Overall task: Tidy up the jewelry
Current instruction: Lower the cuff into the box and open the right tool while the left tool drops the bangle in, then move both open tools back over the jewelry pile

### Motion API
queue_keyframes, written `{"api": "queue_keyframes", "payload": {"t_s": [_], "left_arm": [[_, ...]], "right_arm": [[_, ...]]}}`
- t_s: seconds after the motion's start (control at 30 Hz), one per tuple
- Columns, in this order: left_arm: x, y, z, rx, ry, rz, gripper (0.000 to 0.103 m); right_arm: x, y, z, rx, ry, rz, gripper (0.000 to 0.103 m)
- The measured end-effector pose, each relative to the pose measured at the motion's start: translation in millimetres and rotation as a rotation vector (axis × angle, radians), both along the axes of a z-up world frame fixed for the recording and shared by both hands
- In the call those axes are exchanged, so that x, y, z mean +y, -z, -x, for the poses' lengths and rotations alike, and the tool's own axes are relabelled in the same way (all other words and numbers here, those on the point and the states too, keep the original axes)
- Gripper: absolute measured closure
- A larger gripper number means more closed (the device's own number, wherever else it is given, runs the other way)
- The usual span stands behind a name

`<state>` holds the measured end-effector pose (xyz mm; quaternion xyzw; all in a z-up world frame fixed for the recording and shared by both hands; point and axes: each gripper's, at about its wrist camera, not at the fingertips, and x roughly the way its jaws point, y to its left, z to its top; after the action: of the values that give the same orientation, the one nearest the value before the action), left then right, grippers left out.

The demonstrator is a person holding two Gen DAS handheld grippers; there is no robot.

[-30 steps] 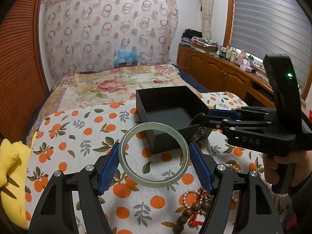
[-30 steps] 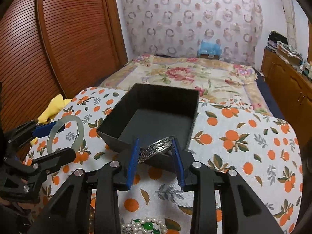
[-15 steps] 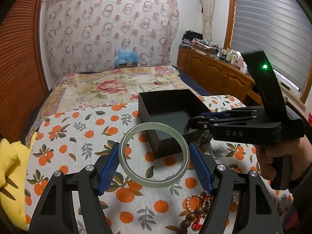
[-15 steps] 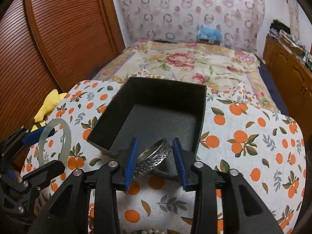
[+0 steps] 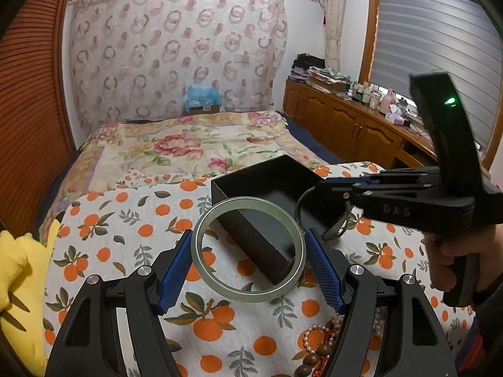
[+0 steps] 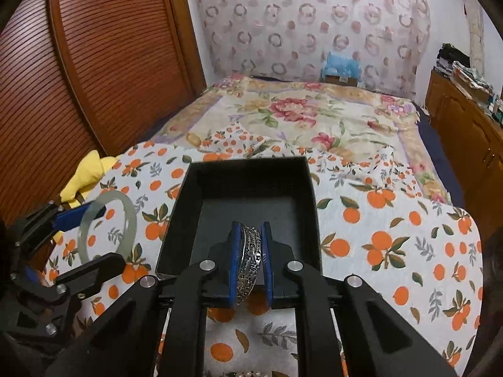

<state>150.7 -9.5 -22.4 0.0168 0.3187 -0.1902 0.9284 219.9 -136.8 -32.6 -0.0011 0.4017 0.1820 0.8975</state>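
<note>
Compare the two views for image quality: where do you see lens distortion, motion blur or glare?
Left wrist view: fisheye bends the window blind and darkens the corners; the right hand-held gripper looks slightly smeared, its green light flaring. Right wrist view: the slatted door bows strongly; the silver bangle is sharp, the jade bangle softer.

Jade bangle (image 5: 248, 248): pale green, plain ring, held facing the camera above the orange-print cloth, beside the box.
Silver bangle (image 6: 250, 265): engraved, stood on edge over the box's near wall (clamped).
Box (image 6: 251, 185): black, open, square, interior bare.
Beads (image 5: 317, 342): pearl and brown strands, heaped on the cloth.
</note>
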Motion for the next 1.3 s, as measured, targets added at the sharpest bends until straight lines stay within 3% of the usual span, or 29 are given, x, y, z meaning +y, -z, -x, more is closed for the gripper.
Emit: {"api": "queue_keyframes", "payload": {"t_s": [0.4,0.67,0.97,1.1,1.3], "left_arm": [[-7,-2,-23,0.015,0.002,-0.016,0.035],[-31,8,-51,0.057,0.02,-0.057,0.035],[-66,21,-72,0.079,0.047,-0.164,0.035],[-67,19,-66,0.06,0.038,-0.163,0.025],[-59,9,-35,0.036,0.038,-0.144,0.024]], "right_arm": [[-16,-34,-8,-0.086,-0.005,-0.031,0.089],[-24,-8,-31,-0.033,-0.037,-0.081,0.088],[-54,-8,-23,-0.074,-0.018,-0.108,0.088],[-63,-10,-11,-0.092,-0.016,-0.105,0.088],[-65,-12,22,-0.12,-0.036,-0.087,0.088]]}}
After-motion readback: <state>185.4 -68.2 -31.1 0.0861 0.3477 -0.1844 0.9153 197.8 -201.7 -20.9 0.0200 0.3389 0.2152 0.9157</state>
